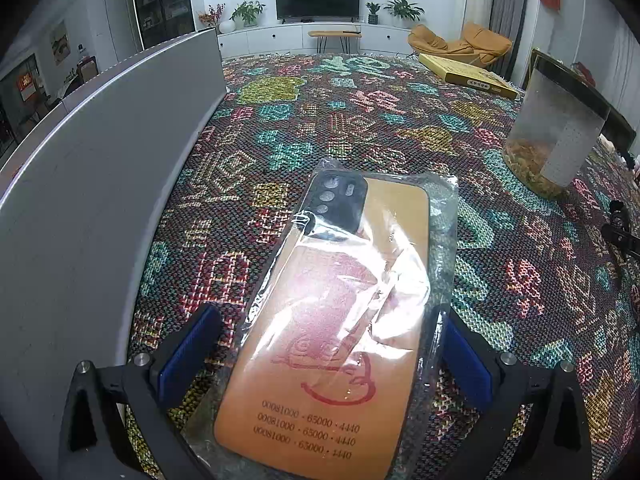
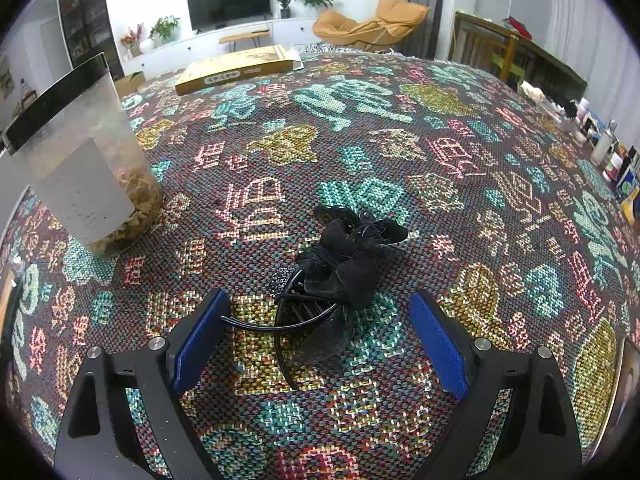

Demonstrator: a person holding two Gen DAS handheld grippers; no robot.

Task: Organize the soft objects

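Lining up picks: right gripper (image 2: 320,332) spread around black hair clip (image 2: 336,276), left gripper (image 1: 328,344) spread, straddling bagged phone case (image 1: 344,320); next, close.

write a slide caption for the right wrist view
Open right tongs straddle a black bow hair clip on the patterned woven cloth.

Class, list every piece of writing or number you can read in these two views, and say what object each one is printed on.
"00081000 - 65000 - 4440" on the orange phone case in its clear bag, printed in three rows; the third row is less sharp.
Red drawn design on the same case: not readable as words.
Black label on the yellow flat box: characters too small to read.
Woven characters on the patterned cloth: too stylised to read reliably.
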